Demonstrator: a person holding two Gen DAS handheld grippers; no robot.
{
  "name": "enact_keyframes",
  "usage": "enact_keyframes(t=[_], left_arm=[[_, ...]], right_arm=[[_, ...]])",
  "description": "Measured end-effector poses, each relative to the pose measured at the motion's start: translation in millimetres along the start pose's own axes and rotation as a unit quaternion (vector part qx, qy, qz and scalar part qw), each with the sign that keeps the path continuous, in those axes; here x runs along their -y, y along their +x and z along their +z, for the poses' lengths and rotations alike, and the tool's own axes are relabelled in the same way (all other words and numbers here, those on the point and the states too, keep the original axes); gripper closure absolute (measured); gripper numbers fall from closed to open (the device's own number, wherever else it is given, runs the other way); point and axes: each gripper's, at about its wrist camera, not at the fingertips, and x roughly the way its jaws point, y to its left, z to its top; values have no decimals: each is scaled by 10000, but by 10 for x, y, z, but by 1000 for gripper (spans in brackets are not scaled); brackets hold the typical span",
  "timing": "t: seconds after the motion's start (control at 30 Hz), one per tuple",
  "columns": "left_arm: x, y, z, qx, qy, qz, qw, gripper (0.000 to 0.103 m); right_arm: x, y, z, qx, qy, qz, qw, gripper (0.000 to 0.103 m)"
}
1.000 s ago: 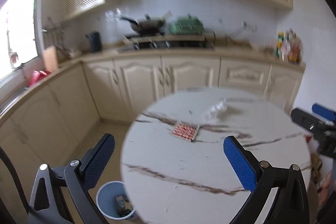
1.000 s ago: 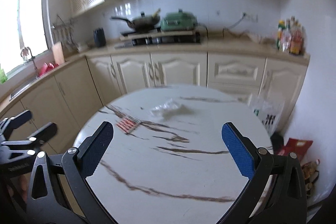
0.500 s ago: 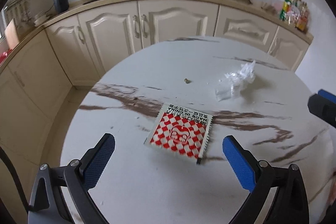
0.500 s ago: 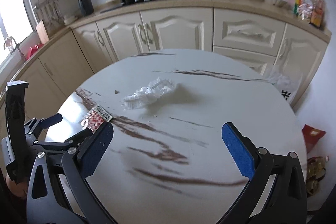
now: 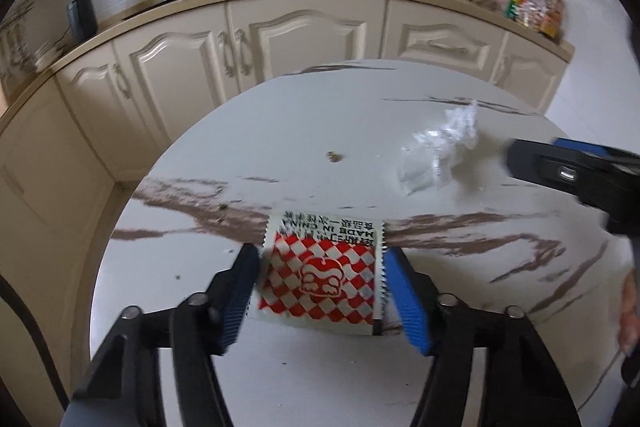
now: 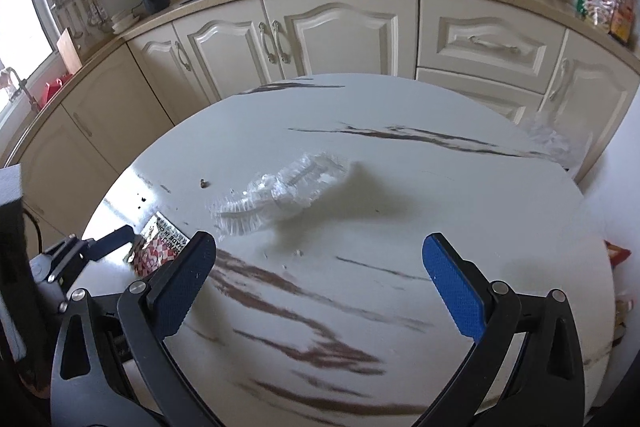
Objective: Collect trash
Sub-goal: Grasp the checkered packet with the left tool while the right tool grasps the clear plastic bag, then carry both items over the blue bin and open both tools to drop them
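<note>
Red-and-white packet framed by the closing left tool on the round marble surface.

The checkered packet (image 5: 320,273) lies flat on the surface (image 5: 360,131), between the blue pads of the left tool (image 5: 322,293), whose jaws are closing and are seen at its edges; a firm grip cannot be confirmed. The right tool (image 6: 320,283) is held wide open and empty, with crumpled clear plastic (image 6: 280,189) lying just beyond it.
</note>
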Motion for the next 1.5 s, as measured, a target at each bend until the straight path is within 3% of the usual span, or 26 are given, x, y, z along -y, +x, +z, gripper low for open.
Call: enact_keyframes(t=[0.2, 0.37, 0.47, 0.57, 0.63, 0.73, 0.97, 1.13, 1.33, 1.5], left_arm=[[78, -35, -64, 25, 78, -273, 9996, 70], [-6, -86, -104, 38, -226, -609, 9979, 89], [-9, -109, -147, 21, -243, -667, 9975, 91], [-28, -121, -178, 13, -354, -847, 9958, 94], [-21, -155, -184, 35, -399, -931, 9949, 96], [3, -255, -193, 57, -402, -985, 9943, 97], [4, -596, -308, 118, -539, -1215, 9911, 97], [-40, -1013, -389, 372, -645, -1300, 9887, 97], [-228, -1708, -581, 894, -792, -1240, 9851, 97], [-551, -2283, -901, 1266, -1019, -941, 9822, 97]], right_arm=[[-64, 265, 131, -123, 341, 99, 9993, 0], [-151, 522, 221, -214, 504, 24, 9985, 0], [-170, 629, 216, -200, 496, -68, 9985, 0], [-260, 641, 207, -169, 182, -307, 9992, 17], [-307, 615, 191, -142, -80, -485, 9987, 56], [-328, 568, 151, -175, -326, -415, 9985, 73], [-250, 326, 5, -73, -315, -4, 9995, 79], [-338, -125, -61, 249, -308, 269, 9989, 79], [-755, -908, -138, 831, -573, 691, 9925, 79], [-1290, -1329, -303, 1070, -946, 1127, 9833, 79]])
